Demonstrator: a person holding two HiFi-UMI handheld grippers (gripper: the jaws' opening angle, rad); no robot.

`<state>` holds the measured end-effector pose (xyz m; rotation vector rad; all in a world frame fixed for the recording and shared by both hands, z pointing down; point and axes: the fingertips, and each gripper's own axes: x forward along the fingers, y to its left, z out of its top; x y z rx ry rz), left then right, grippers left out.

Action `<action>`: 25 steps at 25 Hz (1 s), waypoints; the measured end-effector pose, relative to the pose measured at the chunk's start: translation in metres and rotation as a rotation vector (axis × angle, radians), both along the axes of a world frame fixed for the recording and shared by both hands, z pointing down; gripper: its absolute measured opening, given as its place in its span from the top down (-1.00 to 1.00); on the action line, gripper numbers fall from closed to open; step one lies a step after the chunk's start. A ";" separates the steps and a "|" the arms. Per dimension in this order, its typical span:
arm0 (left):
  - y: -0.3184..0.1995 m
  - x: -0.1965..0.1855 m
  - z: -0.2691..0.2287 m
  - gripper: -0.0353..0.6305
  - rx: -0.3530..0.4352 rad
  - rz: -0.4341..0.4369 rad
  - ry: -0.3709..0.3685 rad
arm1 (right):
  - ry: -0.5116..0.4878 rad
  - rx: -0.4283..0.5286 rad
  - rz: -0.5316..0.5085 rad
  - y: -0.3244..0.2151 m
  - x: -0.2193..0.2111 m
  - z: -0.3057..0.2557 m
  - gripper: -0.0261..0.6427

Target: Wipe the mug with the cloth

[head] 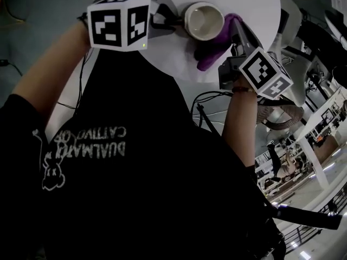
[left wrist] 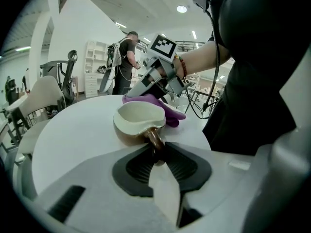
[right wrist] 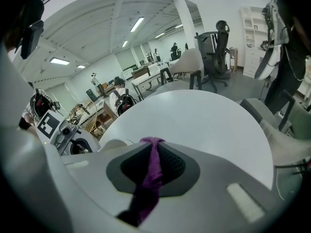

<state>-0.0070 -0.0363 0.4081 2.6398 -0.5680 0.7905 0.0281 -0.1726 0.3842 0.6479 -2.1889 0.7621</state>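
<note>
White table point(head: 255, 4): left tongs point(left wrist: 156, 149) grip mug point(left wrist: 138, 123), right tongs point(right wrist: 153, 147) cloth point(head: 214, 50)

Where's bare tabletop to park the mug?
The table is bare beyond the cloth to its far rim. Crowded near the person, where left gripper holds the mug and right gripper the cloth.

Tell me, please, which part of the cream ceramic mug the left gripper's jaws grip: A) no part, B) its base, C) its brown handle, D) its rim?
C: the left gripper view shows the left gripper closed on the brown handle of the cream ceramic mug.
</note>
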 end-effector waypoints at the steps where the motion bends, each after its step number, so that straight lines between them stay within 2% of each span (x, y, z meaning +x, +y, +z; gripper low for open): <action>1: 0.000 0.000 0.001 0.67 -0.001 0.001 -0.003 | 0.005 0.003 -0.005 0.000 0.000 0.001 0.82; 14: 0.001 0.005 0.010 0.67 -0.011 0.028 -0.017 | 0.105 0.065 -0.142 -0.005 -0.019 0.010 0.82; 25: 0.003 0.003 0.008 0.66 -0.037 0.043 -0.030 | 0.176 0.100 -0.136 -0.001 -0.039 0.002 0.83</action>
